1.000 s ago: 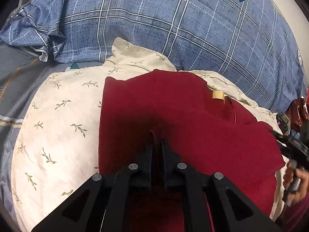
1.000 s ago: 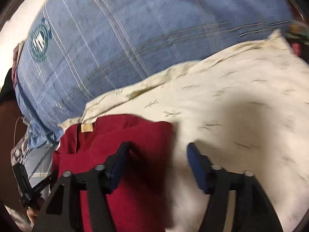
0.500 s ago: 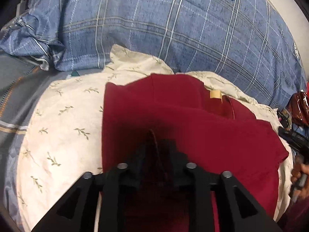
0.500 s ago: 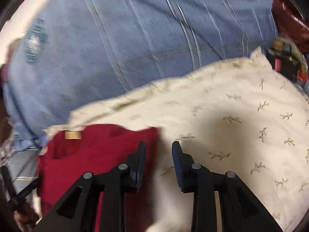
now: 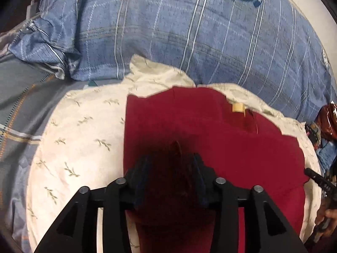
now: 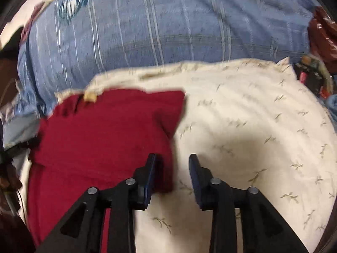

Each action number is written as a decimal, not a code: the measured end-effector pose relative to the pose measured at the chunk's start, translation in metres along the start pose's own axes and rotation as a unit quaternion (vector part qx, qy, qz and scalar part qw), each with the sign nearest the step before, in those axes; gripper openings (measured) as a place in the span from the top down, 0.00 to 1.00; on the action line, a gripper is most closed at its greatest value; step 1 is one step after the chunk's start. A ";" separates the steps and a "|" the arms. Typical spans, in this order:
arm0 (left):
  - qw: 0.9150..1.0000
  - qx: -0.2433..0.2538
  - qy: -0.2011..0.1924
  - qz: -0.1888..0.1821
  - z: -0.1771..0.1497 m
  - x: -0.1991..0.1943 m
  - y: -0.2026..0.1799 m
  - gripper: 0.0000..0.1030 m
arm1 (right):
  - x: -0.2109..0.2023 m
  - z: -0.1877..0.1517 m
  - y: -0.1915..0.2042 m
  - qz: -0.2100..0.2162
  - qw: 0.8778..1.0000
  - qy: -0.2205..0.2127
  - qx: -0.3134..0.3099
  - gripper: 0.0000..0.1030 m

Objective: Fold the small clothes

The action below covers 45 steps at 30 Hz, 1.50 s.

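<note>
- Watching the left gripper (image 5: 168,166), I see its jaws opening over the red garment (image 5: 210,143), which lies part-folded on the cream leaf-print pillow (image 5: 80,130). A small peak of red cloth stands up between the pads; I cannot tell whether it has come free. If it clings to a pad as I lift, the fold will drag open.
- On the right wrist view, the right gripper (image 6: 171,168) is opening too, straddling the right-hand edge of the garment (image 6: 105,137). One pad sits over red cloth, the other over bare pillow (image 6: 252,126), with nothing pinched that I can see. A sideways sweep here could catch that edge and flip it back.
- The pillow looks soft and domed, so I judge the garment may slide or sag towards the blue plaid bedding (image 5: 200,42) behind.
- The yellow neck label (image 5: 237,107) shows the collar end is skewed, so the next fold could come out crooked.
</note>
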<state>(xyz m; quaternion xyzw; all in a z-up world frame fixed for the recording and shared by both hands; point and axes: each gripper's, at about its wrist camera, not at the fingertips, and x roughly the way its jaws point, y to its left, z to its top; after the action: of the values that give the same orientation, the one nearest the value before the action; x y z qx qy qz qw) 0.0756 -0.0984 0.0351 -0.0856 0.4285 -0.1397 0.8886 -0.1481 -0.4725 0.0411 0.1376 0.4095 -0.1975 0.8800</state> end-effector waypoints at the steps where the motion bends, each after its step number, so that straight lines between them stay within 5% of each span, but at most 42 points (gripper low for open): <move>1: 1.000 -0.005 -0.009 -0.002 0.001 -0.004 0.000 0.51 | -0.005 0.006 0.003 0.000 1.000 -0.016 0.002 0.67; 8: 1.000 -0.005 -0.001 0.004 -0.004 0.007 -0.008 0.50 | 0.027 0.038 0.033 -0.004 1.000 -0.024 -0.018 0.78; 13: 1.000 0.000 0.012 0.018 -0.004 0.025 -0.011 0.49 | 0.057 0.028 0.018 -0.028 1.000 0.001 0.003 0.82; 15: 1.000 0.006 0.011 0.024 -0.003 0.026 -0.014 0.49 | 0.047 0.023 0.010 -0.035 0.999 0.001 0.012 0.71; 21: 1.000 -0.009 0.006 0.021 -0.007 0.014 -0.010 0.49 | 0.002 0.008 0.015 -0.007 1.000 -0.019 0.007 0.69; 25: 1.000 -0.003 0.004 0.020 -0.020 -0.009 -0.010 0.49 | 0.018 -0.008 0.025 -0.046 0.998 0.024 -0.032 0.72; 28: 1.000 0.008 0.002 0.016 -0.033 -0.032 -0.006 0.43 | 0.005 -0.012 0.013 -0.026 0.999 0.023 0.010 0.67; 36: 1.000 -0.006 0.014 0.028 -0.082 -0.078 0.014 0.40 | -0.055 -0.041 0.028 0.002 1.000 0.003 -0.017 0.51; 45: 0.999 -0.003 0.022 0.049 -0.123 -0.113 0.023 0.40 | -0.062 -0.091 0.056 0.051 0.997 0.045 -0.043 0.48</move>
<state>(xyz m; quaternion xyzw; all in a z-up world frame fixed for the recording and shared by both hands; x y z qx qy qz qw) -0.0840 -0.0449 0.0359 -0.0640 0.4522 -0.0970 0.8843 -0.2191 -0.3712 0.0365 0.1289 0.4490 -0.1276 0.8749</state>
